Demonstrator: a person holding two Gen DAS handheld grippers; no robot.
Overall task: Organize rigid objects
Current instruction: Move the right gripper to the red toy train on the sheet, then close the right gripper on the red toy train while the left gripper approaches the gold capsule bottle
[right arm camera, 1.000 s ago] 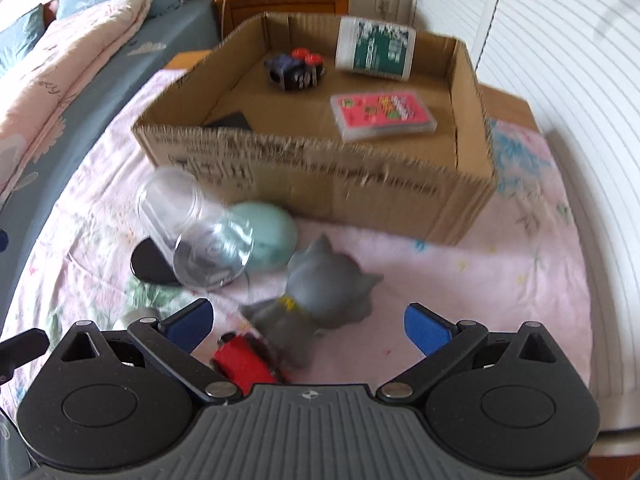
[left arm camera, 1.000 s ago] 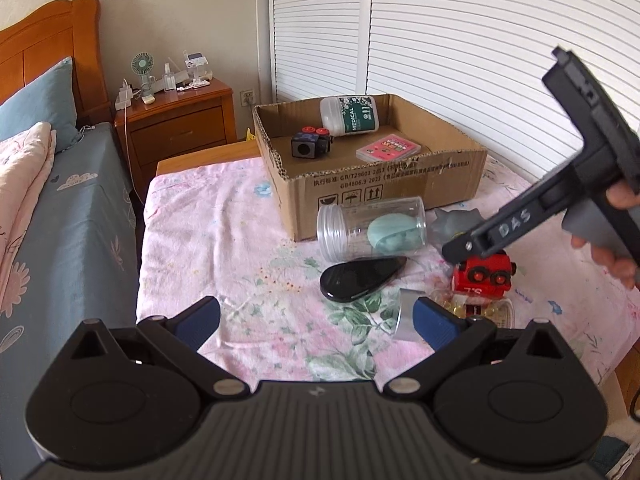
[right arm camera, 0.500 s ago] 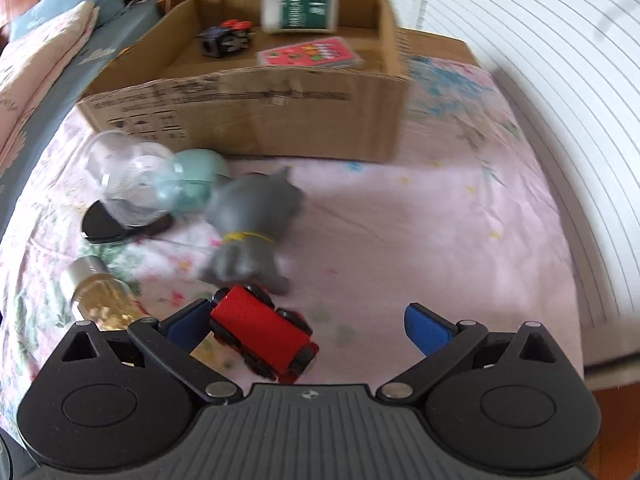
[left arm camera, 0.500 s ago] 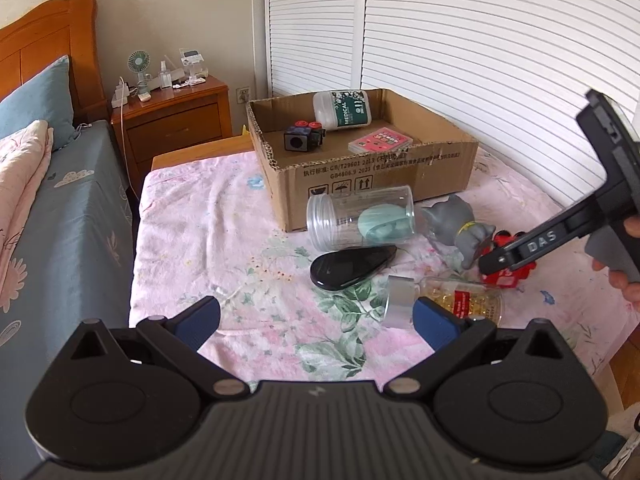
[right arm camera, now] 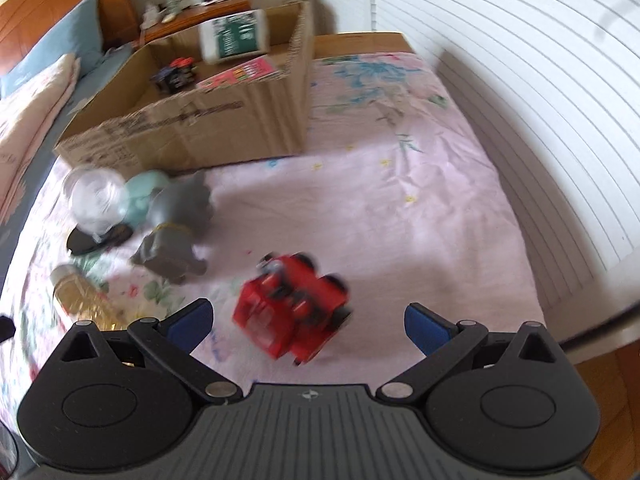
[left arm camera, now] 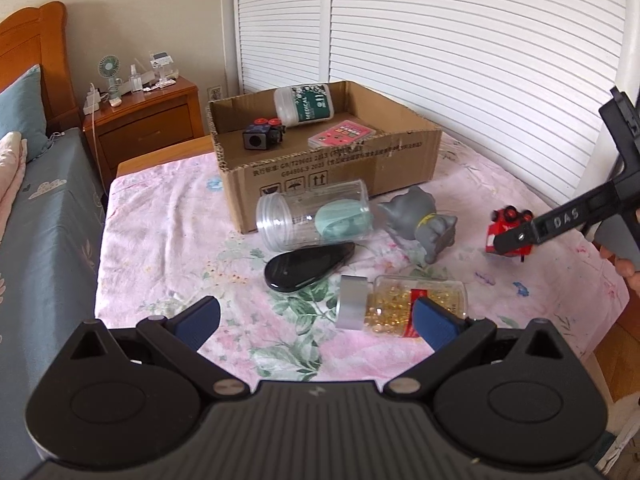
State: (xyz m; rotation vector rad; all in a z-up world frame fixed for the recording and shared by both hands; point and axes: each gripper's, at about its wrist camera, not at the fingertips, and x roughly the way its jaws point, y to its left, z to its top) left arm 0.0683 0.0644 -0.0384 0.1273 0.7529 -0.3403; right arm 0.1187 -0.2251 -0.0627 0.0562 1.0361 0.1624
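A cardboard box [left arm camera: 332,168] on the pink floral cloth holds a white-and-green bottle [left arm camera: 306,106], a black cube toy [left arm camera: 260,136] and a pink card pack [left arm camera: 342,134]. In front of it lie a clear jar [left arm camera: 316,220] with a teal object inside, a black teardrop-shaped case [left arm camera: 308,266], a capsule bottle [left arm camera: 400,306] and a grey cat toy [left arm camera: 424,224]. A red toy car [right arm camera: 292,308], tipped and blurred, sits between the spread fingers of my open right gripper [right arm camera: 310,322], untouched by either pad. My left gripper [left arm camera: 316,320] is open and empty, hovering near the capsule bottle.
A bed with blue and pink bedding [left arm camera: 44,216] runs along the left. A wooden nightstand [left arm camera: 148,120] with a small fan stands behind. White louvred doors [left arm camera: 460,60] line the right side. The cloth's right edge [right arm camera: 560,344] drops off near the red car.
The red car has shifted right, away from the grey cat, and tipped over. My right gripper swung right with it. My left gripper pulled back, widening its view.
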